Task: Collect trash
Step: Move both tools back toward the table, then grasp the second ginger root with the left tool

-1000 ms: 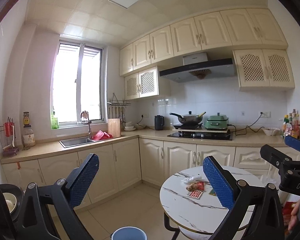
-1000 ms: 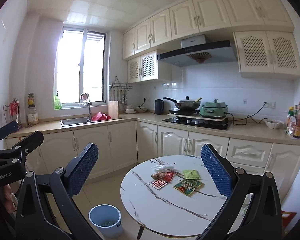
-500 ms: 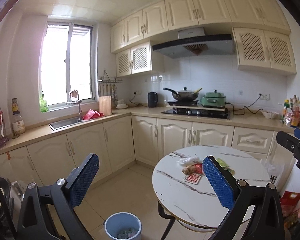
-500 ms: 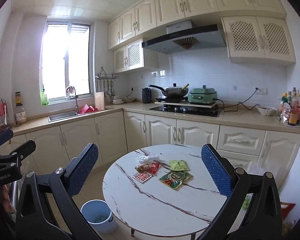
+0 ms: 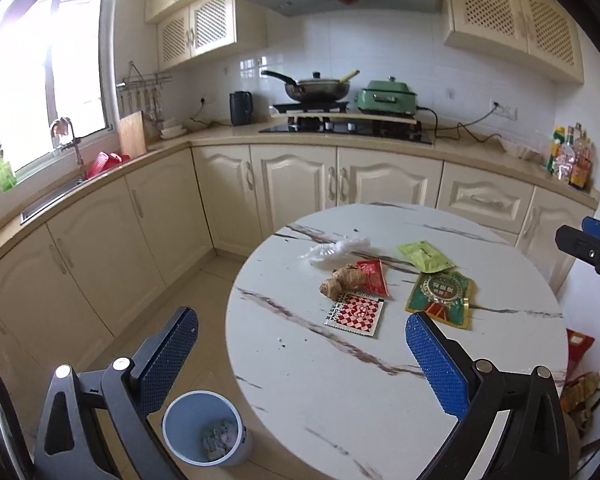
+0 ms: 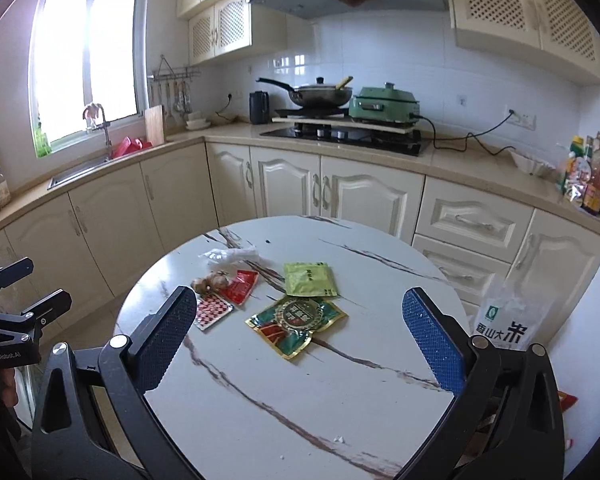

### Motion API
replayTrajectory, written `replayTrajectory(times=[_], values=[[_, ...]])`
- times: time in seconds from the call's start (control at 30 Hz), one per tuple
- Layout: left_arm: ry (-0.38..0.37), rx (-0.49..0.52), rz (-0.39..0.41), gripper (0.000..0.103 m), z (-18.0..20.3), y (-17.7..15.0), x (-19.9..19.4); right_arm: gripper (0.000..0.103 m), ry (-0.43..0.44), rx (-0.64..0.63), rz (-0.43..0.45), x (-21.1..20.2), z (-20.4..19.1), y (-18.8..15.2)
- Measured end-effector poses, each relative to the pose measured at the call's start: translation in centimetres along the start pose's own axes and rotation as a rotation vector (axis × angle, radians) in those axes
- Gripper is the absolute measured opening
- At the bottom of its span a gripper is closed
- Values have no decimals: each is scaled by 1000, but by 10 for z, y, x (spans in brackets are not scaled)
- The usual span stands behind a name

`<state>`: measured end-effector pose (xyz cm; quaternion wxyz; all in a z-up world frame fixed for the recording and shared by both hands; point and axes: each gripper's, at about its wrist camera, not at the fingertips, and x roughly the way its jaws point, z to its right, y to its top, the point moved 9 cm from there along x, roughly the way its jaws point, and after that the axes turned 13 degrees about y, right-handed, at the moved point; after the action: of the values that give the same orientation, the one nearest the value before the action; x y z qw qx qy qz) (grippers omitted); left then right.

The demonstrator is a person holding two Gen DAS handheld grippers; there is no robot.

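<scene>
Marble-patterned and slick, the round table [image 6: 284, 392] carries the trash in a loose cluster on its far half: a clear plastic wrap [image 5: 336, 249], a knob of ginger [image 5: 337, 280] lying on a red packet [image 5: 374, 276], a red-and-white checked packet [image 5: 355, 313], a light green packet [image 6: 310, 279] and a green-and-gold packet [image 6: 296, 320]. A blue bin [image 5: 204, 428] stands on the floor just beside the table's left edge, already holding some scraps.

These flat foil packets look hard to pinch off a smooth top; I judge that a finger could skid one along the surface or shove its neighbour off the edge. The ginger sits on the red packet, so lifting that packet first would probably roll it away. Thin wrap may also slip out on the way to the bin.

Both the left gripper [image 5: 300, 356] and the right gripper [image 6: 300, 330] are spread wide and empty, hovering above the near side of the table, touching nothing.
</scene>
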<state>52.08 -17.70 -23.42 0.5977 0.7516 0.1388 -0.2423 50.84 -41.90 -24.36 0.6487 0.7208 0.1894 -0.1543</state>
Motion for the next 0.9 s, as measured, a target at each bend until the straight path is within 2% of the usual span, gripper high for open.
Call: replayTrajectory(times=[0.07,0.2,0.3,0.43,0.5,0.57,0.7,0.77,0.83,0.9], values=[[-42,-1,-54,102,7,11,36,103,12,18,-51,28,17,-3],[-50,23,-133,102,18,31,107,103,20,38,-133,82,43,-11],[-69,55,-204,100,26,33,156,103,21,74,-209,124,63,-25],[-81,65,-260,92,28,37,201,103,44,87,-270,162,74,-38],[-93,67,-277,86,28,43,216,103,52,85,-287,174,77,-40],[-109,77,-284,84,30,47,230,103,61,79,-304,187,80,-40],[-149,103,-287,70,34,52,242,103,72,57,-332,213,81,-37],[-179,118,-266,55,38,53,242,103,95,45,-353,227,77,-35],[-237,124,-266,24,46,53,239,103,96,31,-372,242,75,-34],[-222,151,-256,23,46,50,239,103,81,23,-396,257,76,-34]])
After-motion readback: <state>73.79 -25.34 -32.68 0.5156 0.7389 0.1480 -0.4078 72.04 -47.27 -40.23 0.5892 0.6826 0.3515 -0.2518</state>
